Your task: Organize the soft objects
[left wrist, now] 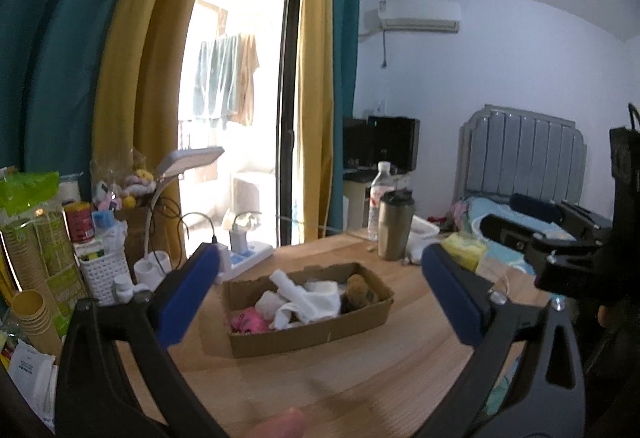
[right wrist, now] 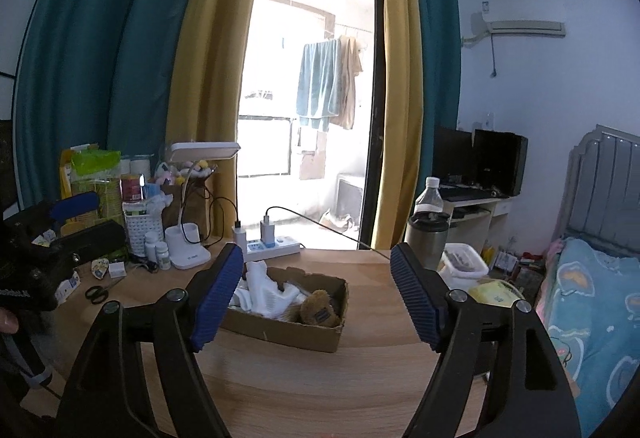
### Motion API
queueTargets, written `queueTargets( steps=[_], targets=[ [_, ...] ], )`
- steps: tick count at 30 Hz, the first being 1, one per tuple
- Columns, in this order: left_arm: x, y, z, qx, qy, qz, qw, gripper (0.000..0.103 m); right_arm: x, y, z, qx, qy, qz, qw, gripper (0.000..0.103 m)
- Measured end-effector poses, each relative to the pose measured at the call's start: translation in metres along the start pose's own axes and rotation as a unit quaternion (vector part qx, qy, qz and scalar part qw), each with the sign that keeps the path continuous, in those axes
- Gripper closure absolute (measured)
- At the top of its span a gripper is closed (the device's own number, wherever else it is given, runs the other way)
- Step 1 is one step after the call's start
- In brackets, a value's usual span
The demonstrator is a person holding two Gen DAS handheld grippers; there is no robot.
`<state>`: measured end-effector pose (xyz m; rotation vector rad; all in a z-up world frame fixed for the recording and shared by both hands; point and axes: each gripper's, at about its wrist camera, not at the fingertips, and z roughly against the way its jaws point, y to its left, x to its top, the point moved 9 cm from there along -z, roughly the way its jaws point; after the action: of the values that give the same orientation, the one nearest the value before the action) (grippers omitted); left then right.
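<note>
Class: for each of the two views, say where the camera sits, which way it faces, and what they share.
Left wrist: on the left gripper, facing the cardboard box; its open blue fingers and the right gripper show.
Right wrist: on the right gripper, facing the box and balcony door; its open fingers show.
Shared: box, steel tumbler.

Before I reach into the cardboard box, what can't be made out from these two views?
- Left wrist view: the cardboard box contents are blurred; the pink item cannot be identified.
- Right wrist view: the right gripper has a finger covering the box's left end; the pink item is hidden.
- Both views: the white cloths overlap; their count is unclear.
- The brown plush is partly behind the box wall.
</note>
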<state>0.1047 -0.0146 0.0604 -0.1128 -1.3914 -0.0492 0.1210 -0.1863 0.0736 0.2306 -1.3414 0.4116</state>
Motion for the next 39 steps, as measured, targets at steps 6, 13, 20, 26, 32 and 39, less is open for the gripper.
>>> queueTargets(
  steps=[6, 13, 20, 26, 32, 39],
  targets=[
    [0.002, -0.003, 0.002, 0.013, 0.0, 0.002, 0.9999, 0.001, -0.001, -0.002, 0.003, -0.001, 0.0, -0.002, 1.0, 0.023],
    [0.001, -0.002, 0.003, 0.018, 0.002, 0.0, 0.9998, 0.001, -0.005, -0.001, 0.002, 0.002, 0.005, -0.005, 1.0, 0.023],
    [-0.003, -0.002, 0.003, 0.021, 0.009, -0.001, 0.9998, 0.001, -0.008, 0.003, -0.003, 0.009, 0.011, -0.005, 1.0, 0.023],
    [-0.006, -0.003, 0.002, 0.016, 0.013, -0.003, 0.9998, 0.001, -0.011, 0.007, -0.005, 0.014, 0.015, -0.003, 1.0, 0.023],
    [-0.009, -0.003, 0.0, 0.016, 0.019, -0.004, 0.9997, 0.001, -0.014, 0.008, -0.007, 0.015, 0.018, -0.004, 1.0, 0.023],
    [-0.011, -0.002, -0.001, 0.017, 0.022, -0.003, 0.9996, 0.001, -0.014, 0.008, -0.007, 0.015, 0.018, -0.003, 1.0, 0.023]
  ],
)
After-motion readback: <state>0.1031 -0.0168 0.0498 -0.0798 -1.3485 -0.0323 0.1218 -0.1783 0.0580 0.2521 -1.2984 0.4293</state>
